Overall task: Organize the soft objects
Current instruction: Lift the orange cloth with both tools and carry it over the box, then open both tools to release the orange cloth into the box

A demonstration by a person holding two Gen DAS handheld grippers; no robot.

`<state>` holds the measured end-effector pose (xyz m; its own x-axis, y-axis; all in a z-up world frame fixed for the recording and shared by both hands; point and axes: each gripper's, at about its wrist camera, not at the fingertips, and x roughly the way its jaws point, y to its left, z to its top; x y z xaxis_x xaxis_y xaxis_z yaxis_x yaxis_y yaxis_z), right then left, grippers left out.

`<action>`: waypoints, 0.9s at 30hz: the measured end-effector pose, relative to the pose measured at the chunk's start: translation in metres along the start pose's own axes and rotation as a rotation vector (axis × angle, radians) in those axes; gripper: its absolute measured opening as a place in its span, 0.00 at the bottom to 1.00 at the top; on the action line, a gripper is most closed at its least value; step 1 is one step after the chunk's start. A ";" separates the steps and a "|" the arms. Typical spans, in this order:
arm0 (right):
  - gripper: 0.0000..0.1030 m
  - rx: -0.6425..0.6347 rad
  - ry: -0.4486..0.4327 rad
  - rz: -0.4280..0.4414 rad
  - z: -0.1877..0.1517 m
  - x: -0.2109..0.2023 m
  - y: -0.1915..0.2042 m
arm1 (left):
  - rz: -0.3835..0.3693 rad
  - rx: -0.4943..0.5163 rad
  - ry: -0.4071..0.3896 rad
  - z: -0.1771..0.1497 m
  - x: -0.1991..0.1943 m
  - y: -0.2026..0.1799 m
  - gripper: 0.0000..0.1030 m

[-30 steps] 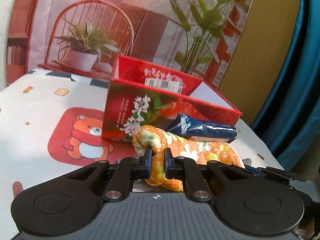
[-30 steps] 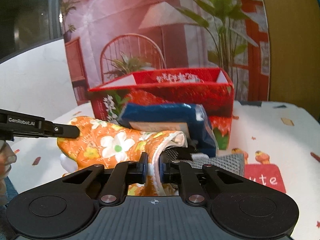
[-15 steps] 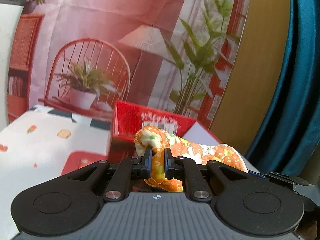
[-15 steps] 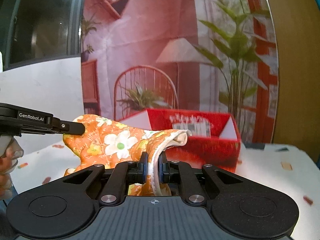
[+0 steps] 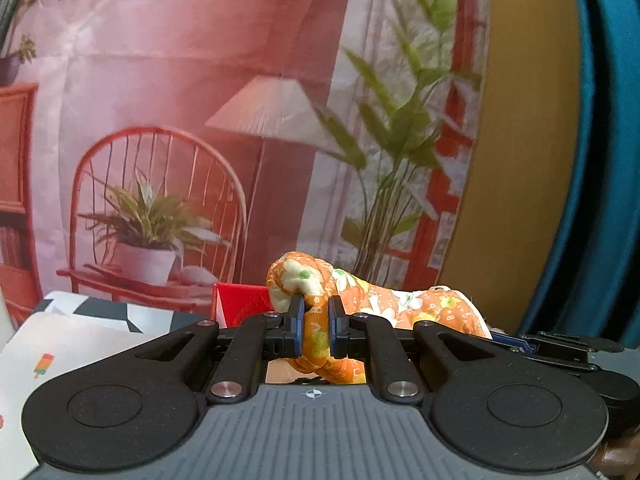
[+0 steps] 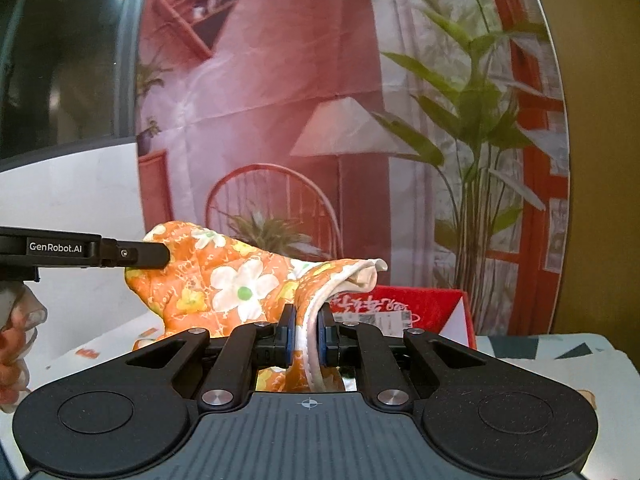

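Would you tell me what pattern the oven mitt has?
Orange with white and yellow flowers; the oven mitt shows best in the right wrist view.

it looks like a made-up room for filming. the back wall is a big printed cloth showing a chair and lamp. a cartoon table cover lies below.

Warm, even indoor light, strong fisheye bend

We see the backdrop softly blurred and curved at the edges, a dark window with ceiling-light reflections, and both gripper bodies sharp with little shadow.
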<state>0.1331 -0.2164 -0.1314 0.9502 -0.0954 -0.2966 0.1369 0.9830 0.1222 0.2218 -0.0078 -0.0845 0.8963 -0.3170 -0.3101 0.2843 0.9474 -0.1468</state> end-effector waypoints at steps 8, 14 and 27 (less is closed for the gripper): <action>0.10 0.069 0.152 -0.057 0.011 0.077 -0.023 | 0.048 -0.042 0.116 0.009 0.070 0.002 0.12; 0.10 0.108 0.223 -0.119 0.006 0.116 -0.044 | 0.060 -0.017 0.183 0.001 0.109 0.008 0.12; 0.24 0.129 0.362 -0.219 -0.016 0.143 -0.058 | -0.002 0.043 0.305 -0.024 0.126 0.016 0.59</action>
<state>0.2567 -0.2844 -0.1961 0.7387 -0.2155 -0.6387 0.3798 0.9159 0.1301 0.3308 -0.0338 -0.1481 0.7543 -0.3108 -0.5783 0.3056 0.9458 -0.1096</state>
